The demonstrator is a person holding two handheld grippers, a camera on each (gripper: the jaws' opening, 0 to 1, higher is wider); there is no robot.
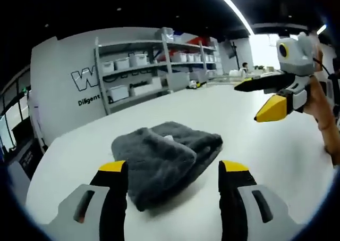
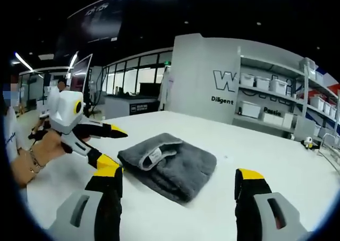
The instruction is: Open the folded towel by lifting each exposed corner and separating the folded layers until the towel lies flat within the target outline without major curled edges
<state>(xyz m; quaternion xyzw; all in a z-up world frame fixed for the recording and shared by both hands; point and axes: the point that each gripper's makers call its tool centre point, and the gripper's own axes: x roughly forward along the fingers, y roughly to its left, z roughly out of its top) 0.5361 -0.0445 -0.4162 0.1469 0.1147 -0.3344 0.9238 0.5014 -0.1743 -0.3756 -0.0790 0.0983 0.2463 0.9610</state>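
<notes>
A dark grey folded towel [image 1: 159, 156] lies on the white table [image 1: 249, 145], thick and rumpled, with a small white label [image 2: 154, 156] showing at one fold. My left gripper [image 1: 173, 167] is open, its yellow-tipped jaws standing on either side of the towel's near edge, a little above it. In the left gripper view my right gripper [image 1: 252, 100] hovers open over the table, to the right of the towel and apart from it. Seen from the right gripper view, the towel [image 2: 175, 169] sits just ahead of my open right gripper [image 2: 179, 173], with the left gripper [image 2: 118, 147] beside its left side.
Grey shelving [image 1: 154, 65] with white bins lines the wall behind the table. A person's hand [image 2: 40, 150] holds the left gripper. White tabletop [image 2: 287, 156] stretches around the towel. A glass-walled room area [image 2: 127, 86] lies further back.
</notes>
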